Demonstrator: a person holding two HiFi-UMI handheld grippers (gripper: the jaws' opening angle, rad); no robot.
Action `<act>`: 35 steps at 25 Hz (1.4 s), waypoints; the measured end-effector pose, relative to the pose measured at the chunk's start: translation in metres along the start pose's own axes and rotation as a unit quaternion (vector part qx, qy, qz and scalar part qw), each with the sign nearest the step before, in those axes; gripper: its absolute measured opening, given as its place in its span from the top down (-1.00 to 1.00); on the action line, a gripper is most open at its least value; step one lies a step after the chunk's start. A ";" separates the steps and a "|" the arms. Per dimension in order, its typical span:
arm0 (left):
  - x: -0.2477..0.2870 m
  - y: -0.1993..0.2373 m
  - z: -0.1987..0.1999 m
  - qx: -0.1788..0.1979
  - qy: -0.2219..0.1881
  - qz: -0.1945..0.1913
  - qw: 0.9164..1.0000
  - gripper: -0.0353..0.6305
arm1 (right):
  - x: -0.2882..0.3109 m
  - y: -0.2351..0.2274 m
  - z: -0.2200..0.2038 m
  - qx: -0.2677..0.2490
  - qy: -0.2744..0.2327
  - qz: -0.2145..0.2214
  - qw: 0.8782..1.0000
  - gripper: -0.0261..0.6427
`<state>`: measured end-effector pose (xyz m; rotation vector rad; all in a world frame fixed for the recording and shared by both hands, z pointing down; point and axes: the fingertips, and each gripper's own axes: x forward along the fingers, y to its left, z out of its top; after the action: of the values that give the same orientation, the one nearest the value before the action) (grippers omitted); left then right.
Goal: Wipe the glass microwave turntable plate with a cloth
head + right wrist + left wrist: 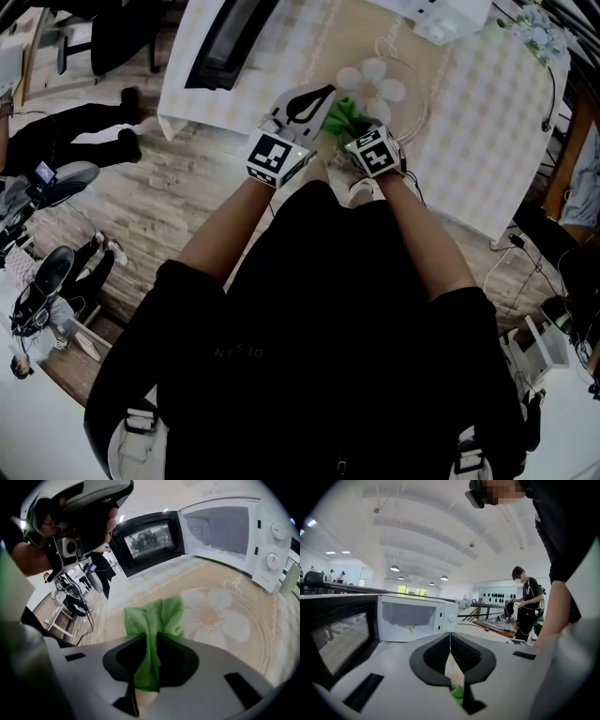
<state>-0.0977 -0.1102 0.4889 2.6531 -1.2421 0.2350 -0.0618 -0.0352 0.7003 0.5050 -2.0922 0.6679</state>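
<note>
Both bare forearms reach forward and down, drawn in close together in front of the body. The left forearm (220, 230) ends in the left hand-held gripper (309, 101), held higher than the other and roughly level. Its jaws are pressed together at the tips with nothing between them. The right forearm (427, 234) carries the right hand-held gripper (364, 127) just beside it, angled downward. Its jaws are clamped on a fold of green cloth (152, 620) that bunches out past the tips. The two marker cubes (277, 155) sit near each other, not touching.
</note>
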 end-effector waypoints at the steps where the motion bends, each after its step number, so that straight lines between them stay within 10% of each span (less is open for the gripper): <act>1: 0.002 -0.002 0.001 0.002 -0.001 -0.004 1.000 0.83 | -0.002 -0.002 -0.003 0.003 -0.001 -0.002 1.000 0.67; 27: 0.044 -0.053 0.026 0.020 0.001 -0.070 0.997 0.83 | -0.083 -0.089 -0.099 0.148 -0.032 -0.091 0.984 0.67; 35: 0.034 -0.061 0.046 0.020 -0.001 -0.076 0.997 0.83 | -0.149 -0.089 -0.058 0.162 -0.142 -0.078 0.973 0.67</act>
<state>-0.0265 -0.1083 0.4446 2.7649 -1.0410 0.2359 0.1061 -0.0519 0.6296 0.9891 -2.1846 0.8919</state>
